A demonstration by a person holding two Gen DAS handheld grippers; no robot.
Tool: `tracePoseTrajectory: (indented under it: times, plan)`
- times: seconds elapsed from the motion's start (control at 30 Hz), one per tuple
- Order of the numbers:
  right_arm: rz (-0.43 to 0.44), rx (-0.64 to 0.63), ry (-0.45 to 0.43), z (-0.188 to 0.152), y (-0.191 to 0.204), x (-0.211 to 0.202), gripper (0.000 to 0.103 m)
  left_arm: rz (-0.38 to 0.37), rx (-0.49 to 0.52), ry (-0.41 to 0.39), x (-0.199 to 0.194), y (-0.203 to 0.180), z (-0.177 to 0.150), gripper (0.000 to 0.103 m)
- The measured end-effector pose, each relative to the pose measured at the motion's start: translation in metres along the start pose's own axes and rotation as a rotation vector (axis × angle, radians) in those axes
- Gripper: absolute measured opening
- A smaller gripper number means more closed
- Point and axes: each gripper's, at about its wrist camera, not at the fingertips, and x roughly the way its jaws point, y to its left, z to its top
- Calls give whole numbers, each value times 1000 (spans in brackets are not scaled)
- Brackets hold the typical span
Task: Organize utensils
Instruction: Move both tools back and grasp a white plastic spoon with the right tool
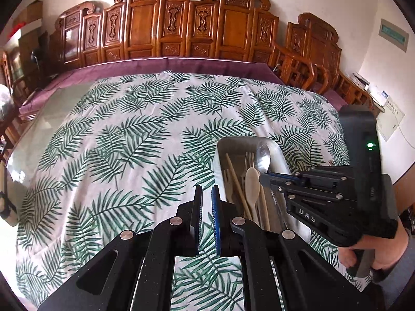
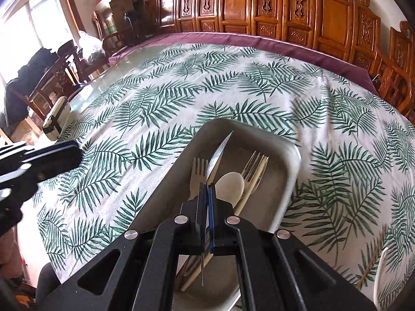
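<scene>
Item: utensil sorting, placement step, judged well along.

Left gripper (image 1: pixel 206 189): fingers drawn almost together on nothing, only a sliver of leaf-print cloth (image 1: pixel 116 142) showing between them; hovering above the counter just left of the tray. Best kept there, outside the rim, ready to steady the tray if it slides.

Tray (image 2: pixel 293 176): metal, shallow, directly under and ahead of the right gripper. Contents, from that gripper's left to its right:
- wooden fork (image 2: pixel 198 173), just left of the fingertips, tines pointing away;
- metal spoon (image 2: pixel 218 155), not lying down but clamped by its handle, bowl turned on edge and jutting forward over the tray;
- wooden spoon (image 2: pixel 230 181), just right of the fingertips, bowl forward;
- metal fork (image 2: pixel 255 163), further right, tines pointing away;
- chopsticks (image 2: pixel 259 173), pale, alongside the metal fork; whether touching it, cannot tell.

Right gripper (image 2: pixel 207 188): clenched on the metal spoon, low over the near half of the tray.

Handling notes, as judgement: lower until the spoon bowl nears the tray floor, aim for the bare strip between wooden fork and wooden spoon, keep the handle parallel with the neighbours, roll the bowl flat before letting go. Release low to avoid a bounce or clatter off the metal. Withdraw straight up and back so the fingers do not snag the wooden spoon.

Far right of the right gripper: thin stick (image 2: pixel 373 259) and a white object on the cloth, identity unclear.
</scene>
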Motion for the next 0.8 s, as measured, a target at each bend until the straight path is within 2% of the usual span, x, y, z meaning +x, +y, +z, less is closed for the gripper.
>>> tracePoseTrajectory:
  times: [0.2,0.37,0.5,0.8]
  plan:
    - [-1,-19,-2,-4,1,-6,7,4,14,-7,-5,-1,-2,6]
    - [-25,-21,-38,-13,-15,-35,7,-12,26,-9,-8,-13,-4,6]
    - [-54,-6,-53,-29,-45,-62,7,-31,46,-9,-10,-28,-6,6]
    - [-203,65,-15,-87,-132,-99,7,-83,100,-7,-10,-71,-9,6]
